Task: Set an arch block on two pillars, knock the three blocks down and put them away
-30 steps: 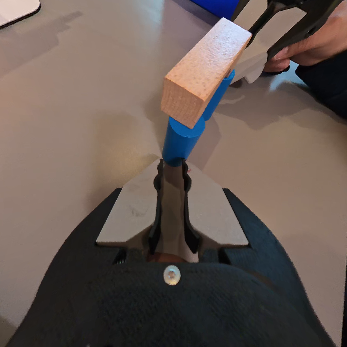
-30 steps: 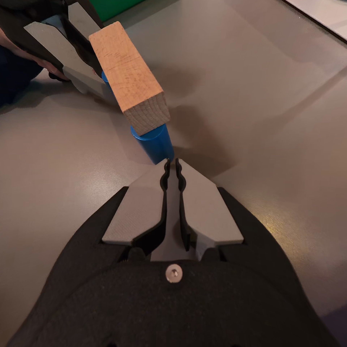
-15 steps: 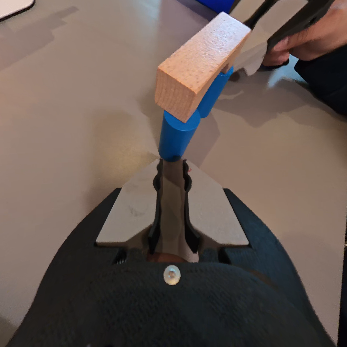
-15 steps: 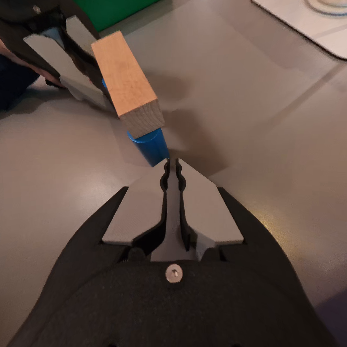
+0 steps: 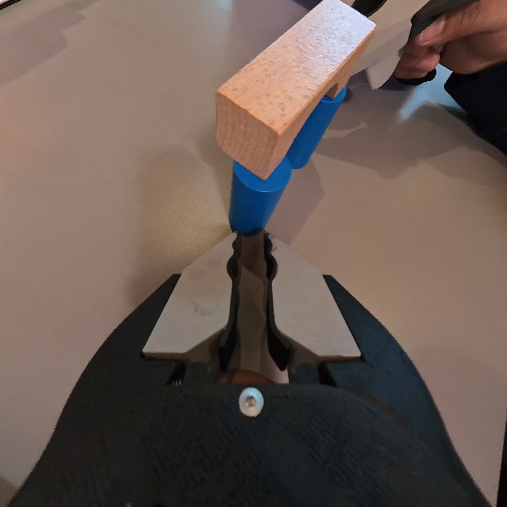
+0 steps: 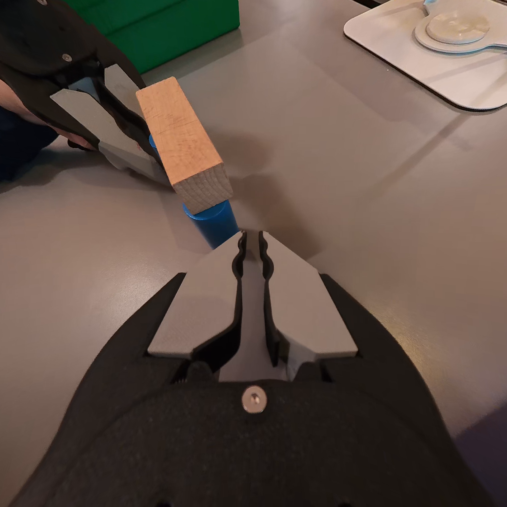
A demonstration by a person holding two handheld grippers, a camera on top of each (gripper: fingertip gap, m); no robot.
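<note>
arch block (image 5: 288,82) sits on both blue pillars (image 5: 255,203) – build done. left claw (image 5: 251,236) and right claw (image 6: 252,233) slightly parted, holding nothing – knocking down and storing remain.

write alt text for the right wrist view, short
A wooden arch block rests on two blue pillars on a grey table. The right gripper, empty, sits beside the near pillar; the left gripper reaches the far one.
</note>
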